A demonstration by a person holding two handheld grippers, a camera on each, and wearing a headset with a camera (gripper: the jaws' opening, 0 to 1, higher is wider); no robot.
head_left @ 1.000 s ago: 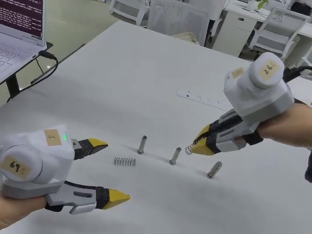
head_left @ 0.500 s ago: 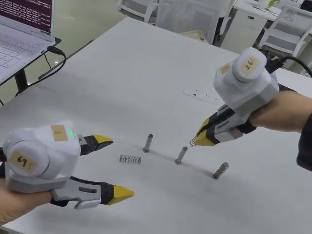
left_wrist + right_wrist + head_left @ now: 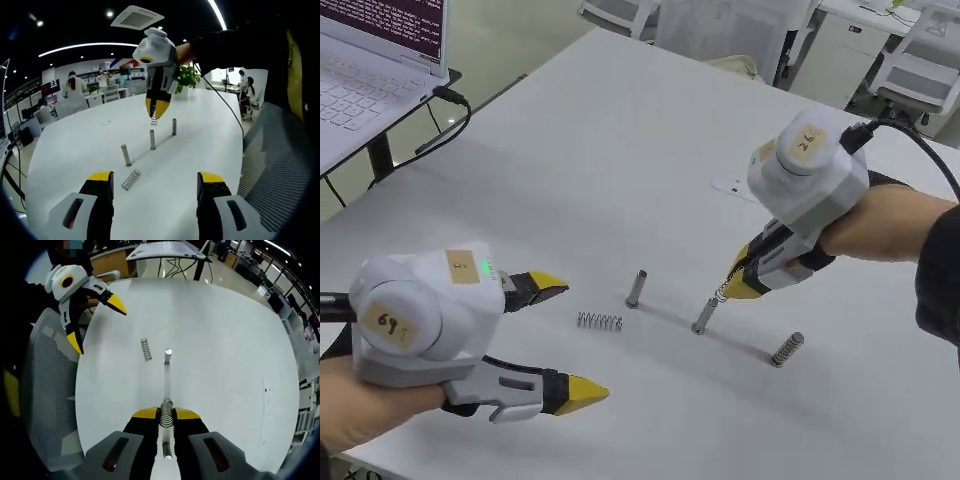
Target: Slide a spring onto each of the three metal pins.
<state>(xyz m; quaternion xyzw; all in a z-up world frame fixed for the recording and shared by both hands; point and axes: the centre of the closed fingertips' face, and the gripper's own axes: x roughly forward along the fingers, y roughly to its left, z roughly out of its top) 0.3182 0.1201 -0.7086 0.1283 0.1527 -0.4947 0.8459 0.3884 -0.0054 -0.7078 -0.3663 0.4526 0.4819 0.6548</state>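
**Tongs on the right clamp a spring just over the middle pin**

Right tongs (image 3: pixel 735 290) are closed across the held spring (image 3: pixel 721 293), whose free lower end hangs just above the top of the middle pin (image 3: pixel 704 315), near it but not yet over it.

The spring is a thin wire coil. It is probably very light, soft along its length and quick to flick away if pinched hard. A gentle grip across the coils at the upper half looks best, since it leaves the bottom turns open for the pin. The pins look stiff and smooth. They seem to stand loose on the bench (image 3: pixel 570 150), so a sideways knock might tip one.

There are three pins in a row running from far left to near right:
- The left pin (image 3: pixel 636 288) is bare.
- The middle pin is bare.
- The right pin (image 3: pixel 786 349) appears to wear a spring already.

That makes three springs:
- one on the right pin
- one held in the right tongs
- one loose spring (image 3: pixel 599 321) lying flat just left of the left pin and a little nearer

Left tongs (image 3: pixel 585 340) hang apart and empty at the near left, pointing toward the loose spring.

A laptop (image 3: pixel 370 60) sits at the far left, off the bench.
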